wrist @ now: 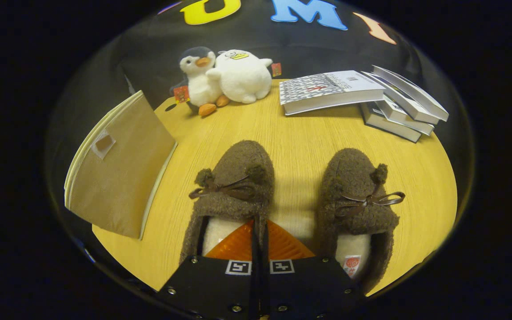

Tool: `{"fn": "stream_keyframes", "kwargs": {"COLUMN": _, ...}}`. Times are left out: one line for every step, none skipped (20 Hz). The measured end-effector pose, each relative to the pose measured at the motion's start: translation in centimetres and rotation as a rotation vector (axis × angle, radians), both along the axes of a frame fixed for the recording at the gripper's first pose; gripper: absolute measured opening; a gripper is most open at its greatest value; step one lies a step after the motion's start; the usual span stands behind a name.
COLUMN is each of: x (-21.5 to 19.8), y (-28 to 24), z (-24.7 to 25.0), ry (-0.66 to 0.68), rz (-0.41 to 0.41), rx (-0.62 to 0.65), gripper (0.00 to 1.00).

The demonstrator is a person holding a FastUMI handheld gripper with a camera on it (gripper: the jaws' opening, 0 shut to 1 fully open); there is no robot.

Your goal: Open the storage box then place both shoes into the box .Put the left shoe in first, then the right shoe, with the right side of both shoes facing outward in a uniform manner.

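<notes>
Two brown fleecy shoes with dark bows lie side by side on the yellow wooden table [300, 133], toes pointing away from me. My gripper [258, 224] is shut on the left shoe [238, 178]. One finger lies over its pale insole, the other outside its inner side wall, and the wall is pinched between them. The right shoe [356, 195] rests just right of the fingers, apart from them. A tan storage box [118, 169] with a small white patch stands to the left of the left shoe. I cannot tell whether its front is open.
Beyond the shoes, a plush penguin [199, 78] and a white plush toy [242, 75] sit at the table's far edge. Several books [331, 89] lie in a loose stack to the far right. Bare table lies between the shoes and the toys.
</notes>
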State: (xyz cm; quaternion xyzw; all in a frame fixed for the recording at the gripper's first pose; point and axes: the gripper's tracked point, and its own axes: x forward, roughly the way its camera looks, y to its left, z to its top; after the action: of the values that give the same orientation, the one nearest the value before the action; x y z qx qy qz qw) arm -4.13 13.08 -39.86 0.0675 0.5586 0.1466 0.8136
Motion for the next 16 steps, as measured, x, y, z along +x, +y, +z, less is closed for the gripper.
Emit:
{"fn": "stream_keyframes", "kwargs": {"x": 0.2, "y": -0.2, "z": 0.3, "ry": 0.004, "rz": -0.021, "rx": 0.004, "gripper": 0.01}}
{"fn": "stream_keyframes", "kwargs": {"x": 0.2, "y": -0.2, "z": 0.5, "ry": 0.018, "rz": -0.038, "rx": 0.015, "gripper": 0.00}}
{"fn": "stream_keyframes", "kwargs": {"x": 0.3, "y": 0.0, "z": 0.8, "ry": 0.023, "rz": -0.071, "rx": 0.045, "gripper": 0.00}}
{"fn": "stream_keyframes", "kwargs": {"x": 0.4, "y": 0.4, "z": 1.4, "ry": 0.031, "rz": -0.106, "rx": 0.083, "gripper": 0.00}}
{"fn": "stream_keyframes", "kwargs": {"x": 0.8, "y": 0.4, "z": 2.0, "ry": 0.036, "rz": -0.139, "rx": 0.112, "gripper": 0.00}}
{"fn": "stream_keyframes", "kwargs": {"x": 1.0, "y": 0.4, "z": 2.5, "ry": 0.034, "rz": -0.157, "rx": 0.130, "gripper": 0.00}}
{"fn": "stream_keyframes", "kwargs": {"x": 1.4, "y": 0.3, "z": 3.1, "ry": 0.030, "rz": -0.166, "rx": 0.145, "gripper": 0.00}}
{"fn": "stream_keyframes", "kwargs": {"x": 1.6, "y": 0.3, "z": 3.6, "ry": 0.023, "rz": -0.179, "rx": 0.154, "gripper": 0.00}}
{"fn": "stream_keyframes", "kwargs": {"x": 1.6, "y": 0.3, "z": 4.1, "ry": 0.031, "rz": -0.192, "rx": 0.171, "gripper": 0.00}}
{"fn": "stream_keyframes", "kwargs": {"x": 1.8, "y": 0.4, "z": 4.7, "ry": 0.035, "rz": -0.218, "rx": 0.189, "gripper": 0.00}}
{"fn": "stream_keyframes", "kwargs": {"x": 2.0, "y": 0.5, "z": 5.5, "ry": 0.034, "rz": -0.238, "rx": 0.212, "gripper": 0.00}}
{"fn": "stream_keyframes", "kwargs": {"x": 2.5, "y": 1.1, "z": 5.6, "ry": 0.033, "rz": -0.251, "rx": 0.224, "gripper": 0.00}}
{"fn": "stream_keyframes", "kwargs": {"x": 2.8, "y": 1.3, "z": 6.5, "ry": 0.031, "rz": -0.259, "rx": 0.235, "gripper": 0.00}}
{"fn": "stream_keyframes", "kwargs": {"x": 3.0, "y": 1.6, "z": 7.4, "ry": 0.030, "rz": -0.266, "rx": 0.247, "gripper": 0.00}}
{"fn": "stream_keyframes", "kwargs": {"x": 3.5, "y": 2.0, "z": 8.5, "ry": 0.024, "rz": -0.277, "rx": 0.265, "gripper": 0.00}}
{"fn": "stream_keyframes", "kwargs": {"x": 3.8, "y": 2.4, "z": 9.6, "ry": 0.019, "rz": -0.287, "rx": 0.287, "gripper": 0.00}}
